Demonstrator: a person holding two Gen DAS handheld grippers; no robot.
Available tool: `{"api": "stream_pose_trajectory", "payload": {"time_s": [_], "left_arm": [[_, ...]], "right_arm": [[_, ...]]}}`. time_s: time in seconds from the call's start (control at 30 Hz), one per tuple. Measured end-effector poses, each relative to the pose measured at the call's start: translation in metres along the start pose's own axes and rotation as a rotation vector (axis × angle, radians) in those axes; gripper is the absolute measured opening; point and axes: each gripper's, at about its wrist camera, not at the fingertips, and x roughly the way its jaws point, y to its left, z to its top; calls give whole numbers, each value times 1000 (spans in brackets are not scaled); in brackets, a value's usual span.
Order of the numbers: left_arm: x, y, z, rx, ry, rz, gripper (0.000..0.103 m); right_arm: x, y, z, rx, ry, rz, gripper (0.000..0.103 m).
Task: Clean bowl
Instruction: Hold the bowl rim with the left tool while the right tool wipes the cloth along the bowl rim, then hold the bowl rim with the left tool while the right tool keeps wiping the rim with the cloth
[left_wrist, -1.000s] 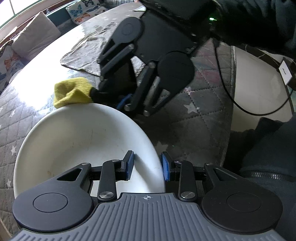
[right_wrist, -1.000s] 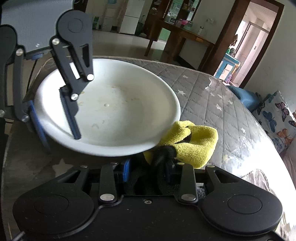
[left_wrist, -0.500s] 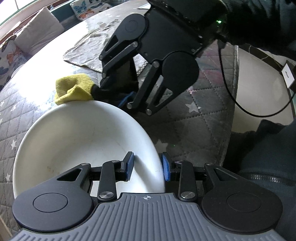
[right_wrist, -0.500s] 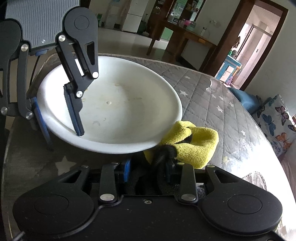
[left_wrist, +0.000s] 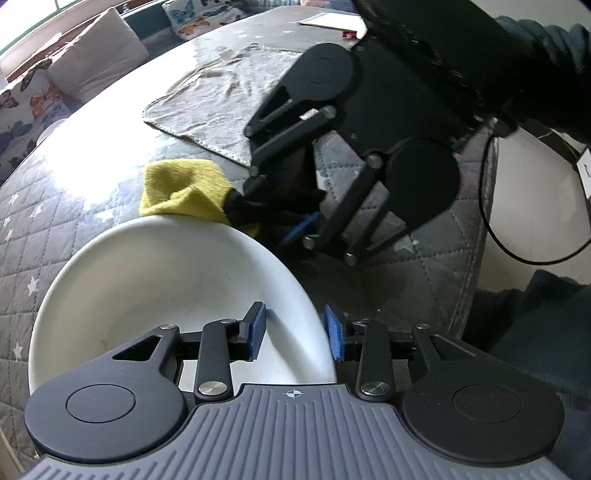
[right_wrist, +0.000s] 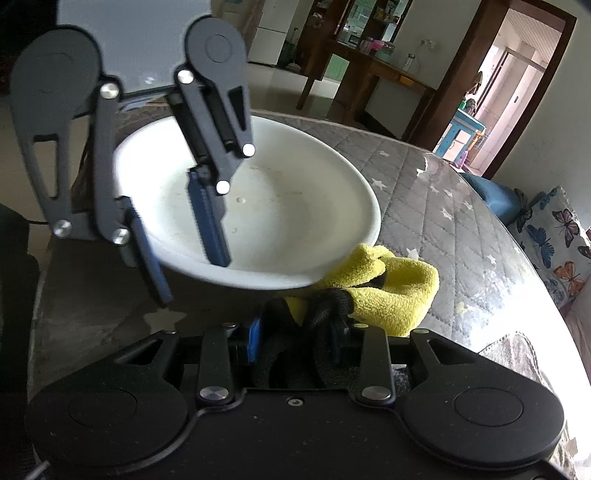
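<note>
A grey quilted star-patterned mattress, in a room with a wooden doorway, carries the white bowl near its edge, rim clamped by the left gripper, while the right gripper pinches a yellow cloth.

Bowl on mattress; cloth beside far rim; towel behind.
</note>
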Motion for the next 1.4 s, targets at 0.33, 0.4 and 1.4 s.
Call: {"api": "stream_pose_trajectory", "payload": {"time_s": [0.33,0.4,1.4], "left_arm": [[5,7,5,-57,5,13,40],[5,8,5,-55,5,10,39],[-13,4,-17,91,-4,-69,39]], "right_arm": [[-9,11,-4,-4,-3,18,37],[-12,15,-5,-9,-3,25,37],[10,-15,6,-18,-5,27,37]]}}
